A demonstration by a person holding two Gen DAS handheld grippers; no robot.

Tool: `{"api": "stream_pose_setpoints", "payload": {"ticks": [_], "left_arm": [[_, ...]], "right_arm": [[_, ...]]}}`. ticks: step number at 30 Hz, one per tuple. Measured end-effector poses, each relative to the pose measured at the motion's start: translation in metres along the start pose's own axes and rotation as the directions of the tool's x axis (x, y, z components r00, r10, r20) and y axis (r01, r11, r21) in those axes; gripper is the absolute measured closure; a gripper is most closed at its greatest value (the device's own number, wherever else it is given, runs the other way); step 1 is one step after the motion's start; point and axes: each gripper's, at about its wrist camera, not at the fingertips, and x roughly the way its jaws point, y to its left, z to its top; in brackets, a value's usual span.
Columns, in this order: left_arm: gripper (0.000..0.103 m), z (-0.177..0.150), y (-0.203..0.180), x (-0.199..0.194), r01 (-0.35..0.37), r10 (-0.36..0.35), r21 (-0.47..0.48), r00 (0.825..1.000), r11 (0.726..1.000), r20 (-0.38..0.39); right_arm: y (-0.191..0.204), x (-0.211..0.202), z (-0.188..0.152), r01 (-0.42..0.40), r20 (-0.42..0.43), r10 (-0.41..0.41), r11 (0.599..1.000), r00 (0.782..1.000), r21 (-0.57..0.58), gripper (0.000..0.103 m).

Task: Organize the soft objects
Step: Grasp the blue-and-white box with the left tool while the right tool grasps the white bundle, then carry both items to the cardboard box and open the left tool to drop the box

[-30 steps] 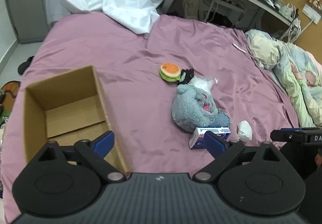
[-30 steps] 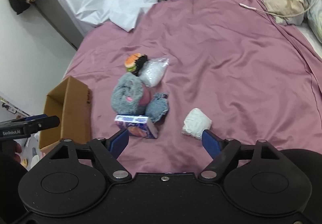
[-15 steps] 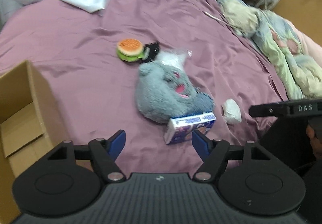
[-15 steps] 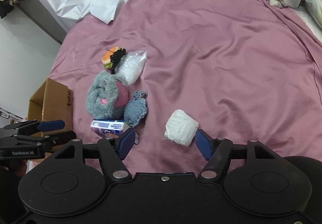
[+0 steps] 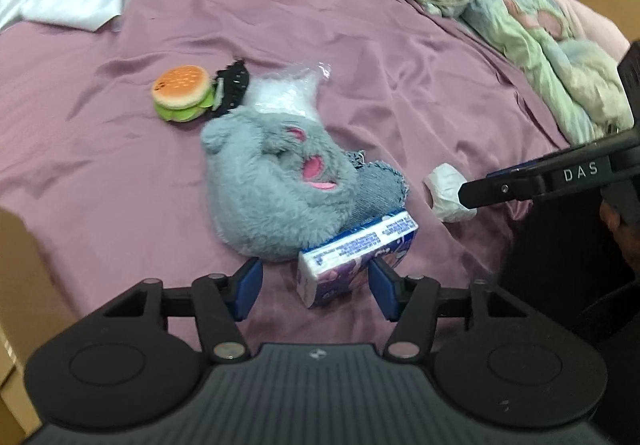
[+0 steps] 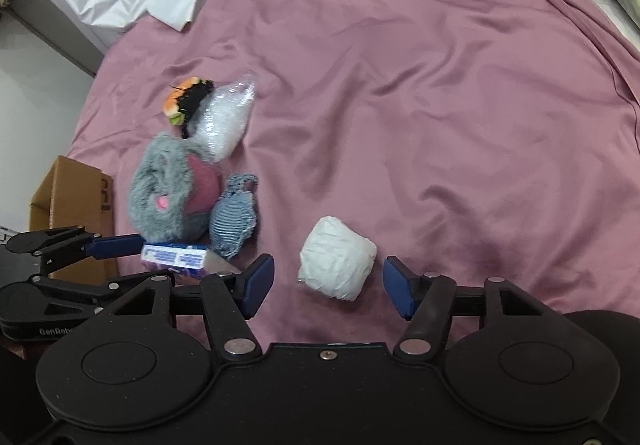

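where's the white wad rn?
The white wad lies on the purple bedspread, between the open right gripper fingers in the right wrist view, right of the denim pouch.

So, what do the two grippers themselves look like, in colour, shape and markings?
Both are matte black. The left gripper and right gripper each have two round discs, angled link arms with silver pivot screws, and blue finger pads. White lettering reads "DAS" on the right one, "GenRobo" on the left.

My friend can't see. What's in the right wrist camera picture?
The open right gripper sits around a white wrapped bundle on a purple bedsheet. To the left lie a gray plush toy, a small blue box and a cardboard box.
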Motion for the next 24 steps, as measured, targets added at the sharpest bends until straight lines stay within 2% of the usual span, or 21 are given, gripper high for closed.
{"api": "stream_pose_setpoints", "payload": {"ticks": [6,9,10,11,16,24], "left_arm": [[0.046,0.004,-0.004,0.013,0.024,-0.023,0.039,1.000,0.999,-0.014],[0.055,0.006,-0.004,0.014,0.036,-0.035,0.043,0.999,0.998,-0.009],[0.058,0.006,-0.004,0.014,0.039,-0.039,0.043,0.999,0.998,-0.006],[0.059,0.006,-0.004,0.013,0.043,-0.043,0.044,0.999,0.998,-0.003],[0.071,0.003,-0.007,0.006,0.055,-0.056,0.057,0.998,0.997,0.017],[0.083,-0.002,-0.003,-0.018,0.053,-0.055,0.024,0.995,0.998,0.086]], "right_arm": [[-0.002,0.013,0.004,0.016,-0.024,-0.016,1.000,1.000,0.006,0.043],[-0.002,0.018,0.004,0.022,-0.037,-0.021,1.000,0.999,0.002,0.045],[0.000,0.021,0.004,0.026,-0.042,-0.026,1.000,0.999,0.000,0.054],[0.000,0.023,0.004,0.026,-0.050,-0.026,1.000,0.998,-0.002,0.057],[0.003,0.020,0.003,0.017,-0.040,-0.018,1.000,0.999,-0.023,0.058],[0.014,0.002,0.001,0.006,0.002,-0.006,0.999,1.000,-0.048,0.058]]}}
